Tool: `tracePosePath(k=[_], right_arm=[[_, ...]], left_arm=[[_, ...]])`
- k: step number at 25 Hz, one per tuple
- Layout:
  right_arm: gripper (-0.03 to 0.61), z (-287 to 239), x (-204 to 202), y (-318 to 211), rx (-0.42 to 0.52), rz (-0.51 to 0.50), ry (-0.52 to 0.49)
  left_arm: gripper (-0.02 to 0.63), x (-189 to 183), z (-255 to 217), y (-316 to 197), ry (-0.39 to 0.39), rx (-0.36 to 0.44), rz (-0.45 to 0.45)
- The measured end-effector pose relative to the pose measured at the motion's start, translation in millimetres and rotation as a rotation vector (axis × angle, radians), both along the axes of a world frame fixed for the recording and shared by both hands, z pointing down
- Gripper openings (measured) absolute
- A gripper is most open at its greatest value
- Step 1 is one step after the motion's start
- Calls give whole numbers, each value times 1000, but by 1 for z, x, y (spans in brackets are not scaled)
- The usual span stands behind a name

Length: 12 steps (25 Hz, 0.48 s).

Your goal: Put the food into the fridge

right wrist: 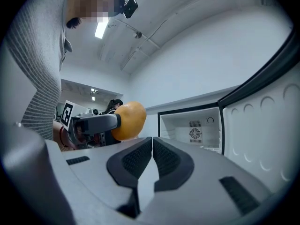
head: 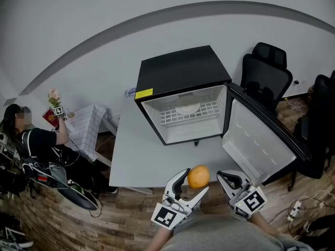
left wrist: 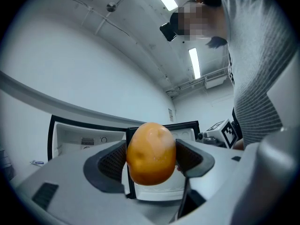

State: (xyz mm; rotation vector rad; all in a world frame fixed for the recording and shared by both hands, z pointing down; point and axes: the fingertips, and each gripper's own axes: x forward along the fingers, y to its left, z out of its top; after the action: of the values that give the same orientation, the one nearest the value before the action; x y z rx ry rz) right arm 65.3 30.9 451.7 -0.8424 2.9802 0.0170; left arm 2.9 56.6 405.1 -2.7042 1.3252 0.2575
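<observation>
Orange (left wrist: 151, 153) in left hand-held gripper (head: 194, 181)

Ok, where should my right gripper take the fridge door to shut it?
Grip the door at its free edge, farthest from the hinge, coming from its outer side on the right. It stands wide open near the right gripper, which is shut and empty; the left gripper holds the orange.

Far to your left a person (head: 39, 143) sits beside a checked cloth (head: 86, 129). On your right stands a black office chair (head: 265, 72), and a white power strip (head: 294, 209) lies on the wooden floor (head: 125, 213).
</observation>
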Motion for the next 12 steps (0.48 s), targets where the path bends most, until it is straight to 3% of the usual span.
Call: tracePosePath(k=[6,12], right_arm=[[14,1,-12,-24,-7,24,5],[14,4,-29,-39,-12,-20,30]], left_arm=[[341,-13,1,-28,0,-6,12],[341,-27,0,-55,15,-5,9]])
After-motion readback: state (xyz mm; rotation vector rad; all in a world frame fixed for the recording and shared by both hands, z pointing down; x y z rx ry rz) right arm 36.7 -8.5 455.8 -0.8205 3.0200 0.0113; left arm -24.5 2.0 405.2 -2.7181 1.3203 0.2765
